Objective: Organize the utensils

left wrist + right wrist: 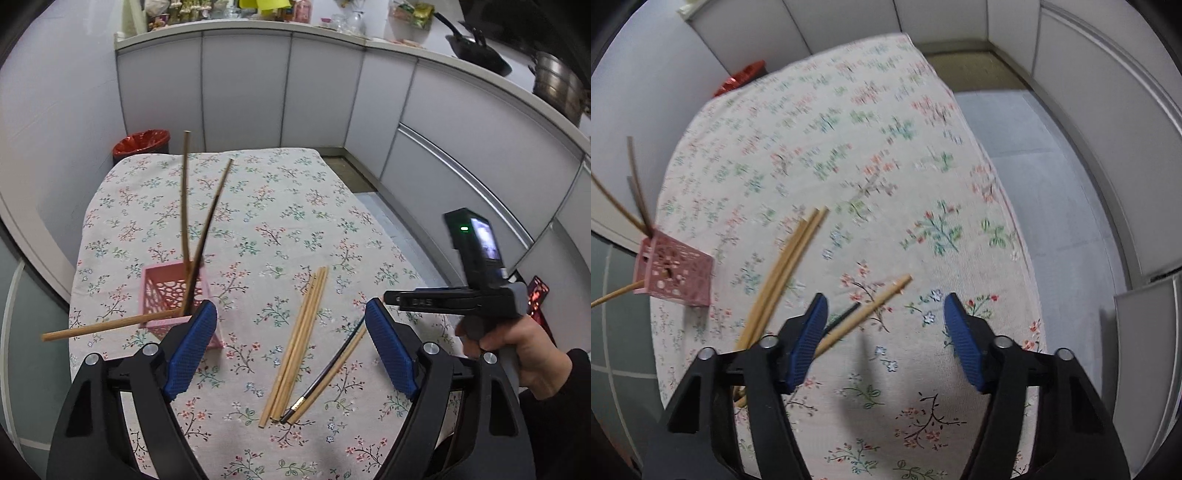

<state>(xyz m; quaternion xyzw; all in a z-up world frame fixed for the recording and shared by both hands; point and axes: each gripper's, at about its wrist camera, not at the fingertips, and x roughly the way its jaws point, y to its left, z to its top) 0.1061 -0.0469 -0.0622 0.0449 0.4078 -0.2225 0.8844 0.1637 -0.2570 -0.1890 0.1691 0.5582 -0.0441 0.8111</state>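
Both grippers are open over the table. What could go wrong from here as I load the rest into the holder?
1. The pink holder already has three chopsticks leaning outward; a bump from the left gripper may tip it.
2. The loose chopsticks lie tightly bunched, so a grasp could take several or scatter them.

Three chopsticks (192, 236) in one pink holder (173, 291); six loose chopsticks (299, 343).

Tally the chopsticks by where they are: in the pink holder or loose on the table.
In the holder: 3 chopsticks
Loose on the table: 5, a light bundle of 3, plus a dark one beside a light one
Total: 8
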